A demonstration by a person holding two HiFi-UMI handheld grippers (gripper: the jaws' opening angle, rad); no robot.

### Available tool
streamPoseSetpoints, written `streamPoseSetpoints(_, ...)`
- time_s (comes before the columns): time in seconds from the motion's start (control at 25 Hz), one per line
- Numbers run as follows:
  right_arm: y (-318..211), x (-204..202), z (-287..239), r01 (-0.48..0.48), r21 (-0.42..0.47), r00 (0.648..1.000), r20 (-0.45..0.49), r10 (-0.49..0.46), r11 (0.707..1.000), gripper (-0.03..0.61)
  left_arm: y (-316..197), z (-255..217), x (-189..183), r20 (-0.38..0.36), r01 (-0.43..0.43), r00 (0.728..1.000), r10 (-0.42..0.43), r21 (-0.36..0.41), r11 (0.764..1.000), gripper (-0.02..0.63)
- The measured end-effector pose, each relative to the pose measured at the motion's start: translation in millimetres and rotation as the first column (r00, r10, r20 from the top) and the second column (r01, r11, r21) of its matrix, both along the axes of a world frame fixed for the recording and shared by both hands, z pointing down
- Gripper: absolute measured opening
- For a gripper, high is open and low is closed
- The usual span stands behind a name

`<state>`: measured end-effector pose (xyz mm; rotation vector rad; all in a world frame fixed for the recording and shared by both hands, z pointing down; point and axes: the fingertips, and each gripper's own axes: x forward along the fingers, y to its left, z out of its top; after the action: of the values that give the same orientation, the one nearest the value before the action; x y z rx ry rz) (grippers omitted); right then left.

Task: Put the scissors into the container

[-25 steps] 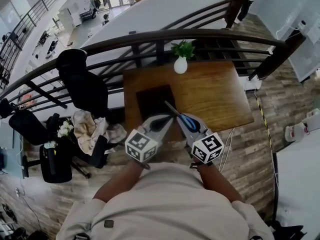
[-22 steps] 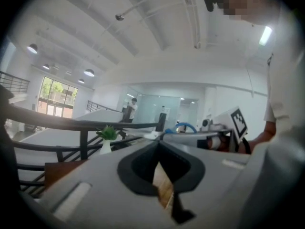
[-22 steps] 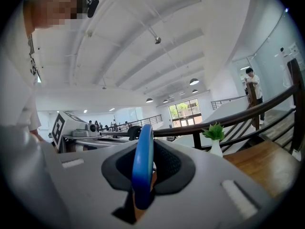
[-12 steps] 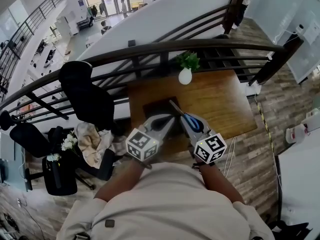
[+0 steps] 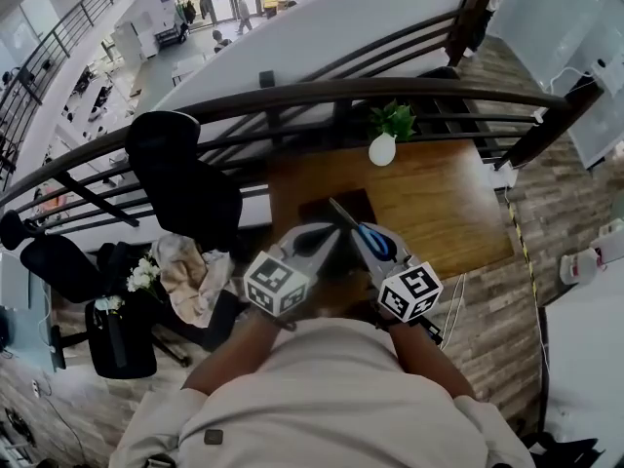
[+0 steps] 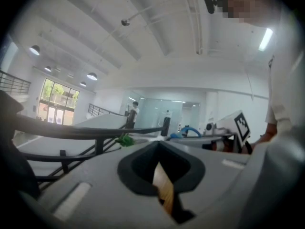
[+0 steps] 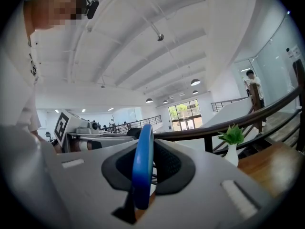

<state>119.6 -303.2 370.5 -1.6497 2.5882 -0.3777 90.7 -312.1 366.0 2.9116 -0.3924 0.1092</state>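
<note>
The right hand-held gripper [image 7: 146, 151] is clamped on the scissors [image 5: 374, 242]. Its own view shows the blue handle loop standing on edge between the two jaws, pinched by them. The head view shows the blades reaching past the jaws toward the desk's far edge. The left hand-held gripper [image 5: 312, 240] rides just beside it, jaws drawn almost together with only a thin slit between them and nothing in it.

Both are held about level in front of the person [image 5: 322, 388], over the near edge of the desk [image 5: 444, 208]. Under the blade tips lies the dark rectangular container [image 5: 314, 214], in the left half of the desk and nearer its near edge. A white vase [image 5: 382, 150] with a green plant [image 5: 392, 120] stands at the far edge, well apart from the container, just in front of the railing [image 5: 292, 94].

Over the last second the grip has not altered. The desk has slid rightward and a little nearer in the head view, while the two grippers kept their place in it. A second ago the blade tips lined up with the container's right rim; now they lie over its middle. That reads as the carry nearing its end, with the scissors lined up with the container from above. How high they hang over it cannot be told. Lowering and letting go are not yet done.
</note>
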Motion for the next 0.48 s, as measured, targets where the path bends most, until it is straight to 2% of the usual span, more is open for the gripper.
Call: streamPoseSetpoints(0.48,-34.5,-21.0,15.8,0.060,-0.020,0.998,0.011,-0.060,0.998,0.049,-34.5,15.8,-37.6,0.007,0.096,0.995,-0.096,-0.020,0.995,0.003)
